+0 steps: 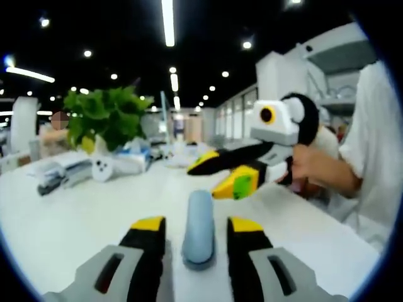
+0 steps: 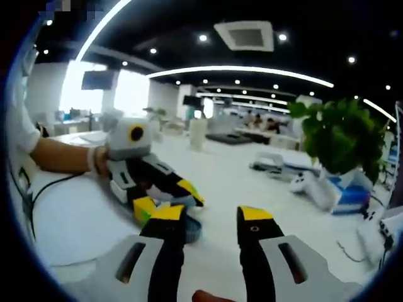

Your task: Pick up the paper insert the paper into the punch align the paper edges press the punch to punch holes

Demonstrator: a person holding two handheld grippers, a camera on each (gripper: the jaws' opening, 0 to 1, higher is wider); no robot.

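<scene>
The punch point(image 1: 199, 229), a small blue-grey one, is sitting on the white table point(image 1: 75, 214), right in the gap of the left gripper point(image 1: 196, 224). Its yellow-tipped jaws stand spread to either side, and I can't see either one touching it. It looks solid and stiff with a smooth, rounded top, so I'd expect a sideways pinch to slip. The way in is a press straight down on the far end of the lever.

The paper I can't make out; white on white, it's lost against the tabletop. A sheet would be light and floppy, best pinched near an edge and kept level.

Now the right gripper point(image 1: 217, 176), held in a hand point(image 1: 308, 167), hangs just beyond the punch and above the table, jaws parted, nothing between them. Its own view says the same: jaws wide, the punch point(image 2: 192, 228) peeping out behind one. Behind it all, a plant point(image 1: 107, 113).
</scene>
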